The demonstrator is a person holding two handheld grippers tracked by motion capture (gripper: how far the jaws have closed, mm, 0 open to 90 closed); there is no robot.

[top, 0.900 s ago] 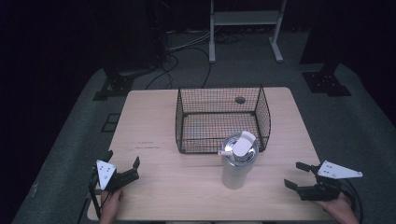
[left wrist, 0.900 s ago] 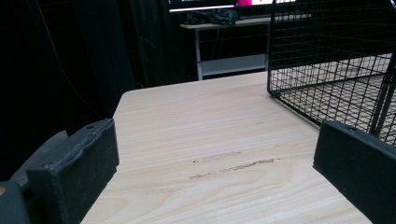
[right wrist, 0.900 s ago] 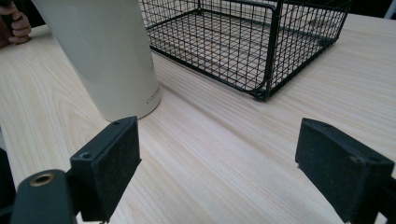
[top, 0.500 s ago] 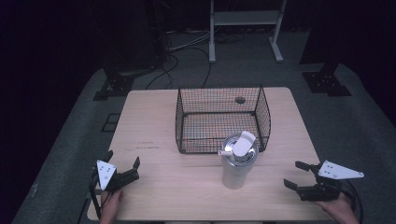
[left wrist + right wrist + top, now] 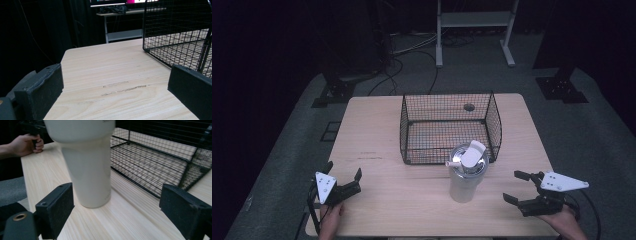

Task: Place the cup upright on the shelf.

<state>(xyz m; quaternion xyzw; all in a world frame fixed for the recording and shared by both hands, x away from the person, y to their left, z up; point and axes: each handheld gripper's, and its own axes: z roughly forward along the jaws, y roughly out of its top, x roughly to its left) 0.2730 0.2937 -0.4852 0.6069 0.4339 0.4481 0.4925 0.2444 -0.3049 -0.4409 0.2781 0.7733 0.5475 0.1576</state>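
Note:
A pale tumbler [image 5: 466, 175] with a metal lid and white flip cap stands upright on the wooden table [image 5: 412, 205], just in front of a black wire basket [image 5: 447, 127]. My left gripper [image 5: 343, 179] rests open at the table's front left corner, nothing between its jaws. At the front right, my right gripper [image 5: 515, 186] is open and faces the tumbler [image 5: 87, 167] from a short distance. In the left gripper view the basket [image 5: 180, 35] rises at the right beyond the bare tabletop [image 5: 112, 75].
The basket's mesh floor [image 5: 150, 162] lies behind the tumbler in the right gripper view, and the other hand [image 5: 25, 145] shows at the far left. Cables and a metal stand [image 5: 472, 30] sit on the dark floor beyond the table.

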